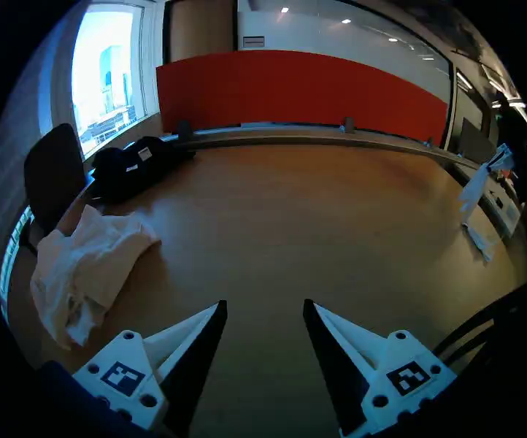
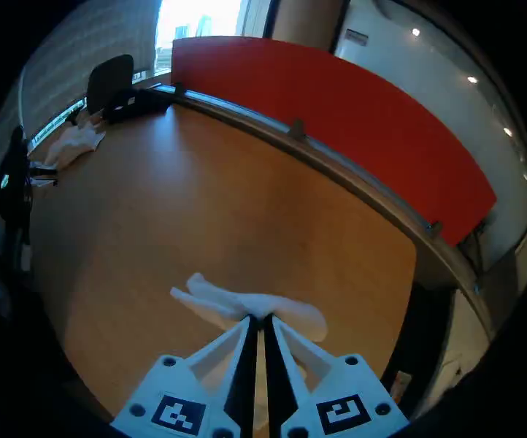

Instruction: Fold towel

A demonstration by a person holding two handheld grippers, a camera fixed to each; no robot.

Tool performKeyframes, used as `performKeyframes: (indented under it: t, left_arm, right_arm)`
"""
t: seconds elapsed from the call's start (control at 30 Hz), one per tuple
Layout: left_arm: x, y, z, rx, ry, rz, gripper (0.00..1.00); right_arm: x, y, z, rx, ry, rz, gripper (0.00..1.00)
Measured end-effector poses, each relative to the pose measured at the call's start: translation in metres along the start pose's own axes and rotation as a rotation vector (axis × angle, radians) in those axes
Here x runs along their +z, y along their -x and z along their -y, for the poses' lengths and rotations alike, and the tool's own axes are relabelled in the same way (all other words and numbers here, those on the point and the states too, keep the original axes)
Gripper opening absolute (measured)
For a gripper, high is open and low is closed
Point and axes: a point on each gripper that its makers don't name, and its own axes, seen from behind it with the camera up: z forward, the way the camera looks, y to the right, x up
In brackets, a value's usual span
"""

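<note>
Towel [image 2: 285, 306] sits pinched in my right gripper [image 2: 260, 319], long axis running across its tips; my left gripper [image 1: 264, 303] gapes wide, well apart from that towel

Table [image 1: 300, 219]: broad, of light brown wood.
Partition [image 1: 300, 91]: red, stood along the table's far edge.
Window [image 1: 106, 80]: let in bright daylight.
Chair [image 1: 52, 175]: dark, beside the window.
</note>
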Motion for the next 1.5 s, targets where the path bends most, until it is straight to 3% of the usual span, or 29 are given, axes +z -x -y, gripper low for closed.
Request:
performKeyframes:
  t: [0.3, 0.9, 1.5]
  left_arm:
    - [0.001, -0.002, -0.003, 0.008, 0.008, 0.0, 0.77]
    - [-0.002, -0.001, 0.002, 0.025, 0.015, 0.003, 0.77]
    - [-0.005, 0.0, 0.011, 0.032, 0.008, 0.002, 0.77]
  right_arm:
    - [-0.008, 0.026, 0.0, 0.026, 0.011, 0.026, 0.06]
    - [-0.015, 0.131, 0.019, 0.149, 0.028, 0.15, 0.06]
    - [-0.012, 0.165, 0.016, 0.197, 0.079, 0.208, 0.06]
